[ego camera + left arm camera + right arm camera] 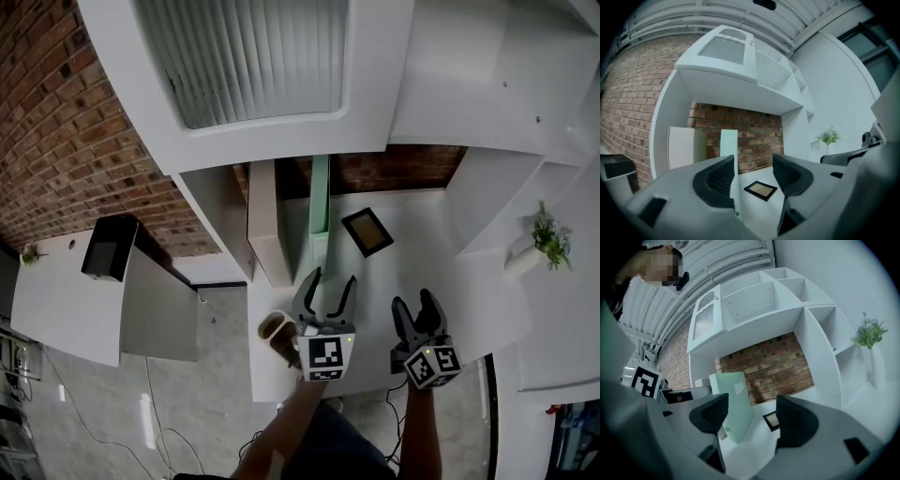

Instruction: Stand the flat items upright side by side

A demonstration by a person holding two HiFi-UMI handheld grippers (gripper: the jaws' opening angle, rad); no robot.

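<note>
A tall white box file [267,225] stands upright on the white tabletop [422,258], close to the left side wall [211,211] of the white shelf nook. A thin pale green folder [319,202] stands upright just beside it on the right, with a small gap between the two. Both run straight back toward the red brick wall [394,169].

A small dark picture frame with a tan middle [367,232] lies flat near the green folder's right side. It does not touch the folder, and its corners sit turned at a slant to the table's edges. From the frame over to the right side wall [483,202] there is a wide bare stretch of table.

The left claw [325,295] hangs over the front of the table, near the green folder's front edge. Its jaws are spread apart and hold nothing. The right claw [419,314] hangs beside it, over the front edge of the bare stretch. Its jaws are spread wide too, with nothing between them. Both claws point level toward the back wall, and the two are near each other but apart.
</note>
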